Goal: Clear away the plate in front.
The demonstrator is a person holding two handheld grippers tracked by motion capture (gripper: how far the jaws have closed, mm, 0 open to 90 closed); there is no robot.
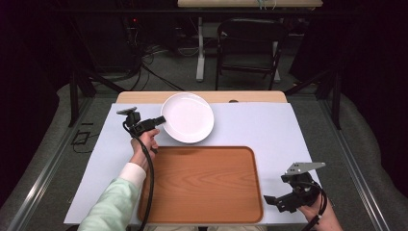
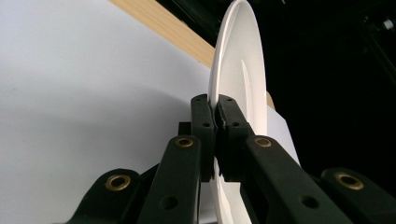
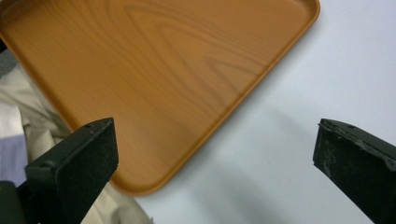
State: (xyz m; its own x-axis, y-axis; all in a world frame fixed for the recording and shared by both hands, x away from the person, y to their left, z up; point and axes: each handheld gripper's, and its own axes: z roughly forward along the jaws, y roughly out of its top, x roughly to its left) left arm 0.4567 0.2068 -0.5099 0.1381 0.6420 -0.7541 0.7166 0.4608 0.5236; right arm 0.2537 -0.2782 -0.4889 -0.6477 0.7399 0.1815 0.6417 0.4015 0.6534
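A white plate (image 1: 188, 117) sits at the back middle of the table, just beyond the wooden tray (image 1: 202, 185). My left gripper (image 1: 160, 120) is shut on the plate's left rim. In the left gripper view the plate (image 2: 238, 60) stands edge-on, its rim pinched in my left gripper (image 2: 215, 116). My right gripper (image 1: 270, 200) hovers low at the tray's front right corner, open and holding nothing. In the right gripper view my right gripper (image 3: 215, 158) spans that corner of the tray (image 3: 154, 70), its jaws wide apart.
A white mat (image 1: 269, 130) covers the table. A strip of bare wood (image 1: 144, 97) shows along the far edge. A dark chair (image 1: 249, 45) and table legs stand on the floor beyond. The person's light sleeve (image 1: 113, 202) comes in at the bottom left.
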